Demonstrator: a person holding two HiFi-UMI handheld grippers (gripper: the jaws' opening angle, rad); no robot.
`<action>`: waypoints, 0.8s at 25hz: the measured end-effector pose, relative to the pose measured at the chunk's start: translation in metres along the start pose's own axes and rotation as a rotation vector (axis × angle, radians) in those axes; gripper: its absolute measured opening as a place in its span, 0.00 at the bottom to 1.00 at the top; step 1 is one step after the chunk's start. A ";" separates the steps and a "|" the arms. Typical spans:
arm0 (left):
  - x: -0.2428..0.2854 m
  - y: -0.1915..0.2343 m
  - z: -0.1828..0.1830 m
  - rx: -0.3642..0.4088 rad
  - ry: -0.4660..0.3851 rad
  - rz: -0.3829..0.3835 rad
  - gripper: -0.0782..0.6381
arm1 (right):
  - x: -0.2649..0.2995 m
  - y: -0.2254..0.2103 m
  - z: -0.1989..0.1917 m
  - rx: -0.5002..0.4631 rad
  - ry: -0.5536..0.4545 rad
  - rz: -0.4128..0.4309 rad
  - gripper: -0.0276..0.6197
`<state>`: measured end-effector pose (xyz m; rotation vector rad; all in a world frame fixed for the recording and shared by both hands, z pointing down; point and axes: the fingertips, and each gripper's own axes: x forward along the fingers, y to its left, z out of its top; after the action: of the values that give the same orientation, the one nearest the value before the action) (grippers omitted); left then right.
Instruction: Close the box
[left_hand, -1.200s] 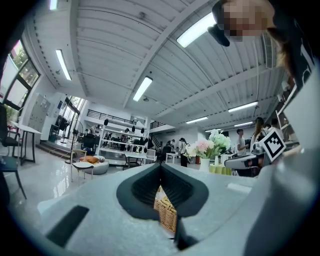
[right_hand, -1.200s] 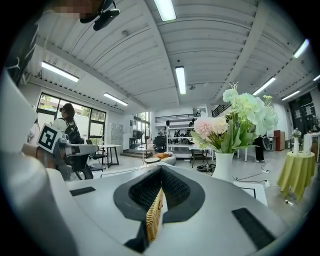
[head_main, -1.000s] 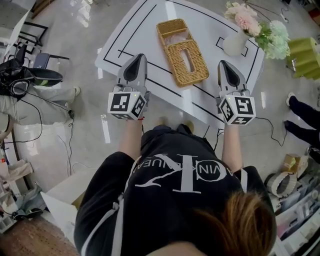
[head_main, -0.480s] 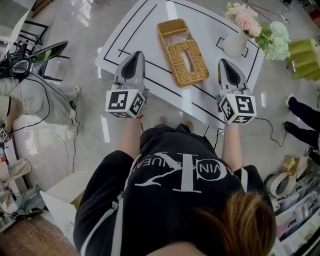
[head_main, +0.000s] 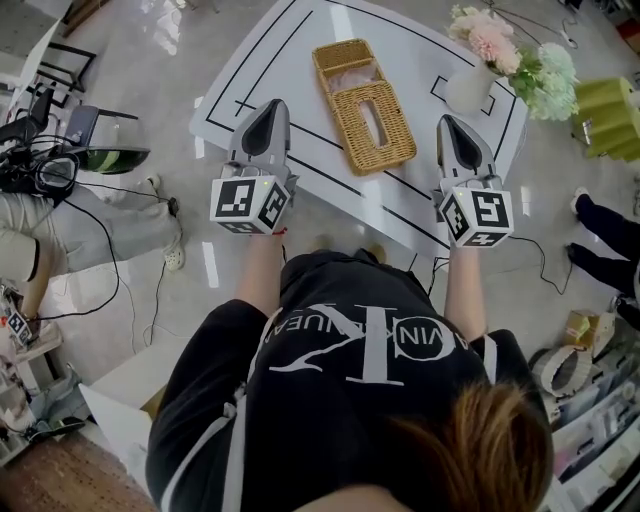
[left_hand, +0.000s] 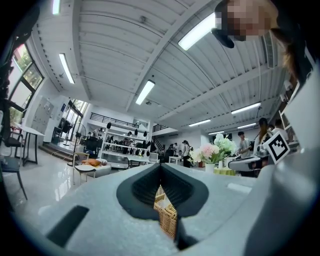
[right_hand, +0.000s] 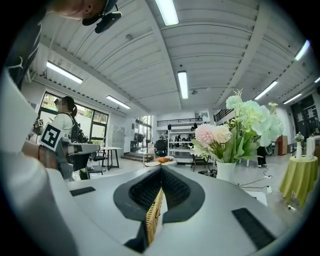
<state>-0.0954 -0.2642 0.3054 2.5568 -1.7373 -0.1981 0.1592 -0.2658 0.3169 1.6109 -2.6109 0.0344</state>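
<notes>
Plainly, none of the closing is done yet. The box (head_main: 365, 105) lies in the upper middle of the head view on the white surface (head_main: 300, 45), and it looks open. Its far half (head_main: 345, 68) shows something pale inside. The lid (head_main: 378, 125), the part with the long slot, lies flat on the near side, touching the far half along one edge as if hinged, though I cannot make out the joint.

My left gripper (head_main: 271, 108) is at centre left and my right gripper (head_main: 449, 127) at centre right, both over the near part of the surface and pointing level, away from me. The box sits between them and well apart from both.

My left fingers (left_hand: 142, 187) are closed together on nothing. The sliver of wicker under where they meet is the box farther off, not something gripped. My right fingers (right_hand: 175, 187) are closed and empty in the same way.

So I judge the whole job remains: reach the lid, lift its free edge, swing it over the far half and press it down. The vase (head_main: 468, 88) at upper right stands near the box and is worth steering clear of.
</notes>
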 end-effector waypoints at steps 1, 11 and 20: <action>0.000 0.000 0.001 -0.002 -0.001 0.002 0.12 | 0.000 0.000 0.001 0.002 -0.002 -0.001 0.04; 0.000 -0.001 -0.004 0.006 0.010 -0.006 0.12 | 0.002 -0.001 -0.003 0.015 0.004 0.006 0.04; -0.002 0.001 -0.005 0.004 0.016 -0.006 0.12 | 0.003 0.002 -0.008 0.029 0.015 0.015 0.04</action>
<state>-0.0961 -0.2627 0.3103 2.5593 -1.7259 -0.1743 0.1566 -0.2673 0.3249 1.5941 -2.6226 0.0851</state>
